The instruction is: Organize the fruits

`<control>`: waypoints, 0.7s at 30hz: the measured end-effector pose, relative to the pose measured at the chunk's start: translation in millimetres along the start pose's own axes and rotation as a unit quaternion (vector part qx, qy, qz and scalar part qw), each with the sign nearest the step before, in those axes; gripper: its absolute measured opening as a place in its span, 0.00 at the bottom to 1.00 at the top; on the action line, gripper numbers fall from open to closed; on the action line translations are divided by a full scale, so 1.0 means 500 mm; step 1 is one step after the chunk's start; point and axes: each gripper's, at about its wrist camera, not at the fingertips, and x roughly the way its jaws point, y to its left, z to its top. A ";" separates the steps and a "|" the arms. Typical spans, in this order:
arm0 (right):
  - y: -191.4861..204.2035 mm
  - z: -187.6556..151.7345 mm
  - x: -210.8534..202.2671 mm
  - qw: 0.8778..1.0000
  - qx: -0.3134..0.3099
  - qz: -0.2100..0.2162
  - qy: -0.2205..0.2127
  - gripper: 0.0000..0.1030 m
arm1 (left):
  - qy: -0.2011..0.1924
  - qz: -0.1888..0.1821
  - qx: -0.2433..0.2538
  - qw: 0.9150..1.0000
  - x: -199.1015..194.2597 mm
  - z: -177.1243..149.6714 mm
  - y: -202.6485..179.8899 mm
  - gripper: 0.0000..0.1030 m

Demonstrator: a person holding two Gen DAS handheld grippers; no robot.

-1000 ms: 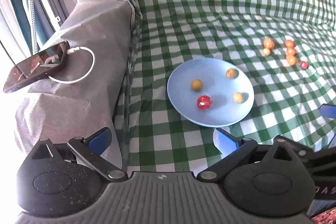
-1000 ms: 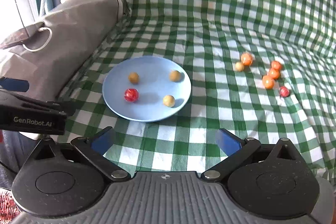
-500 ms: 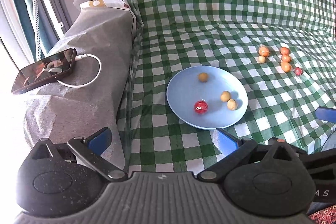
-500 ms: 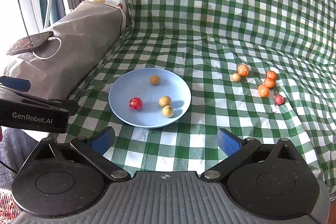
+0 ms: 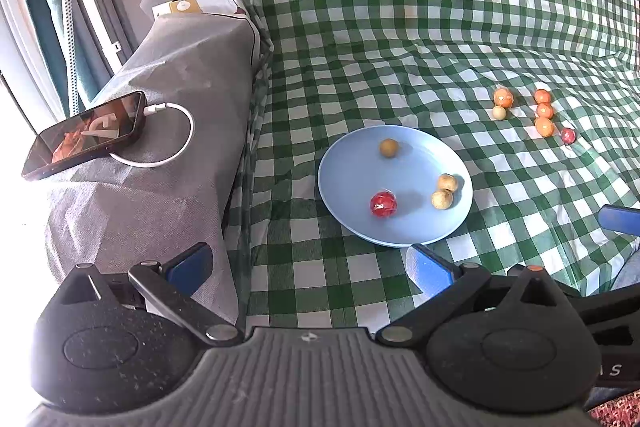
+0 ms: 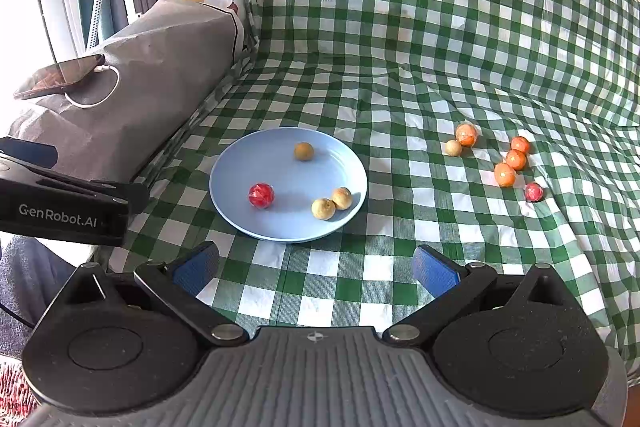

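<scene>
**Both claws released, four fruits on the plate, six loose on the cloth**

Left wrist view: the left gripper (image 5: 308, 267) has its blue fingers spread wide w/ nothing between them, held above the near edge of the green-checked cloth (image 5: 400, 47). The blue plate (image 5: 348, 163) lies just beyond the fingers. On it: a red fruit (image 5: 383, 203) at abt 7 o'clock, a tan fruit (image 5: 388, 148) at abt 12 o'clock, and two pale-yellow fruits (image 5: 444, 191) touching each other at abt 3–4 o'clock. Off the plate toward 2 o'clock, well apart from it, sits a loose cluster (image 5: 540, 115) of small fruits on the cloth: four orange, one pale, one red at the right end. At 9 o'clock a phone (image 5: 86, 135) w/ a white cable (image 5: 180, 143) rests on a grey cover (image 5: 140, 207). The tip of a blue finger of the other gripper shows at the right edge.

Right wrist view: the right gripper (image 6: 316, 269) is likewise released, fingers wide, empty, over the cloth's near edge. Plate dead ahead at 12 o'clock; the same four fruits on it, the pale pair touching near the right rim. The cluster lies at abt 2 o'clock; its orange ones may be wrapped in film, but too small to be sure. The left gripper's black body, marked GenRobot.AI, pokes in at 9 o'clock.
</scene>
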 end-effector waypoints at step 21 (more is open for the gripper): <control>0.001 -0.008 0.010 1.000 0.005 0.002 0.006 0.99 | 0.007 0.002 0.005 1.000 0.009 -0.002 -0.004 1.00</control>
